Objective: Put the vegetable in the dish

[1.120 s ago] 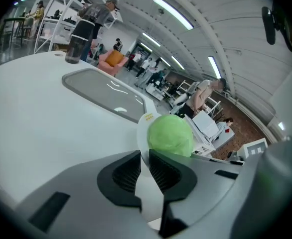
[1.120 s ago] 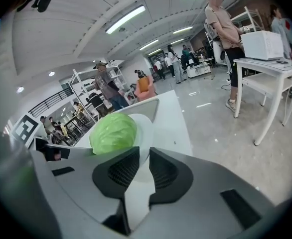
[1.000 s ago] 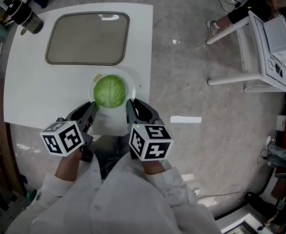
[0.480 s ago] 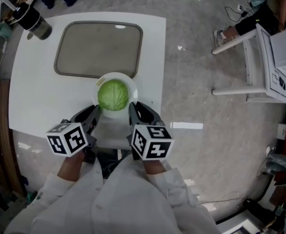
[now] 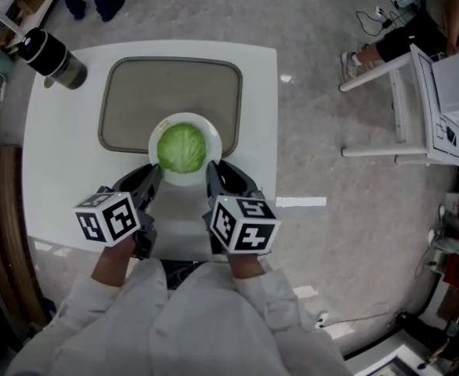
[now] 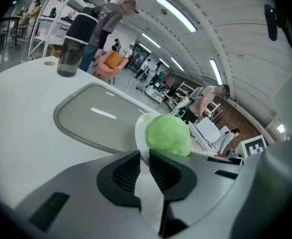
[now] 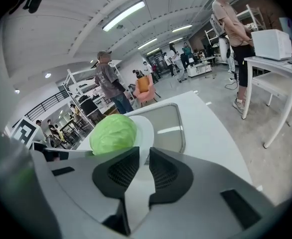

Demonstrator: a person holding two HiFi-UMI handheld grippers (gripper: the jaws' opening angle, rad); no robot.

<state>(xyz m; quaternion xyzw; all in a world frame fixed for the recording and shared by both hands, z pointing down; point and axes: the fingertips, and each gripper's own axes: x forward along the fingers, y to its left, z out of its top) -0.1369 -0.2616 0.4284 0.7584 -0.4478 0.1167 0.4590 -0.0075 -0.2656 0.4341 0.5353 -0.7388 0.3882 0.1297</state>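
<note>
Cabbage point(image 5: 182, 148), round and pale green, sits in the white round plate point(image 5: 211, 131) at centre frame in the head view, overlapping the lower edge of the grey rectangular tray point(image 5: 135, 92).

In the left gripper view, the left gripper point(image 6: 144, 161) is clamped on the plate's rim.

In the right gripper view, the right gripper point(image 7: 144, 163) grips the opposite rim.

The vegetable looks already loaded; setting the plate down seems to remain.

White sleeves point(image 5: 280, 308); grey left tool point(image 5: 154, 172) and right tool point(image 5: 211, 168) (black-and-white marker cubes point(image 5: 243, 224))
</note>
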